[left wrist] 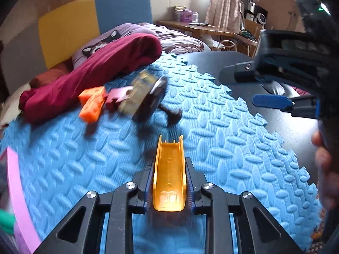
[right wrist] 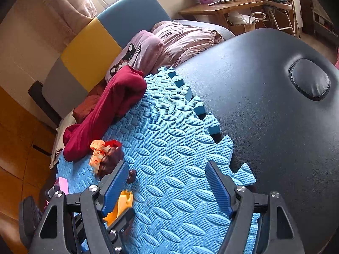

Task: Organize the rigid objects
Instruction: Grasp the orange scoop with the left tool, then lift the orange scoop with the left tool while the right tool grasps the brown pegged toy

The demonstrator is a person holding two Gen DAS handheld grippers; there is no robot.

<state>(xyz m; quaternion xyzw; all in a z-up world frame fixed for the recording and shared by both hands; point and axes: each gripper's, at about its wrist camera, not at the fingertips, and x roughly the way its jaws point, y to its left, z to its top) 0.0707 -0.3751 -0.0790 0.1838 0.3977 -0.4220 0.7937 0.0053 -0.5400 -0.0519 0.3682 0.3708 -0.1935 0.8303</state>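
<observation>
My left gripper (left wrist: 168, 160) is shut on a yellow plastic channel piece (left wrist: 168, 175), held above the blue foam mat (left wrist: 222, 148). The piece also shows in the right wrist view (right wrist: 122, 206). Ahead on the mat lies a blurred cluster: an orange block (left wrist: 93, 103), a pink piece (left wrist: 118, 95), a yellowish-and-dark toy (left wrist: 146, 95) and a dark part (left wrist: 172, 114). The orange block (right wrist: 97, 151) and dark toys (right wrist: 111, 158) appear at left in the right wrist view. My right gripper (right wrist: 167, 180) is open and empty over the mat; it also shows in the left wrist view (left wrist: 254, 86).
A maroon cloth (left wrist: 101, 69) lies at the mat's far edge, with pillows (right wrist: 182, 38) behind. A dark padded table (right wrist: 264, 105) lies under and right of the mat. A pink container edge (left wrist: 17, 190) is at left. A wooden desk (right wrist: 222, 6) stands far back.
</observation>
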